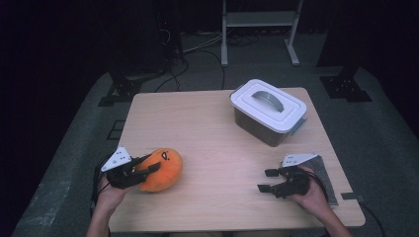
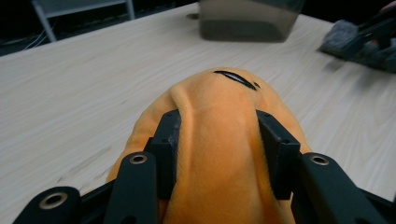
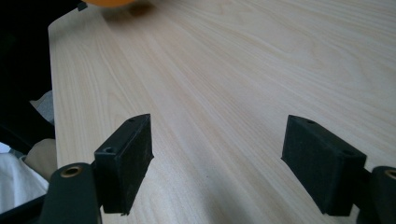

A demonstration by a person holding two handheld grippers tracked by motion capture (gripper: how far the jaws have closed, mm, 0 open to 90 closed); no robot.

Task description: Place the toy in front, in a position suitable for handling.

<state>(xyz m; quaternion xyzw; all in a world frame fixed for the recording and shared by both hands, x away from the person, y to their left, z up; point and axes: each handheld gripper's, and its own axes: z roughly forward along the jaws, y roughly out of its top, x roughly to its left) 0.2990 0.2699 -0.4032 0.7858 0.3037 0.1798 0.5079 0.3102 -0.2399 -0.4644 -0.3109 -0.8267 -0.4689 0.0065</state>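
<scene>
Your left gripper (image 1: 149, 163) is clamped on the orange plush toy (image 1: 160, 170) at the near-left part of the wooden table (image 1: 207, 138). In the left gripper view both pads press into the toy's (image 2: 224, 140) sides and the fabric bulges up between them, so the grasp is firm. The toy rests on the table surface; its dark stitched face marking shows on the top side (the far end from your hand). Your left hand (image 1: 109, 192) comes in at the near-left edge.

Your right gripper (image 1: 267, 179) sits at the near-right part of the table, jaws spread wide with nothing between them. In the right gripper view its pads (image 3: 126, 158) stand well apart over bare wood grain. Your right hand (image 1: 314, 195) holds it just beside a grey felt pad (image 1: 326, 173), which lies at the table's right edge.

A storage box (image 1: 268, 111) with a white lid and a grey handle stands at the far-right part of the table, lid seated, well apart from both grippers. The toy and the box are well apart from each other.
</scene>
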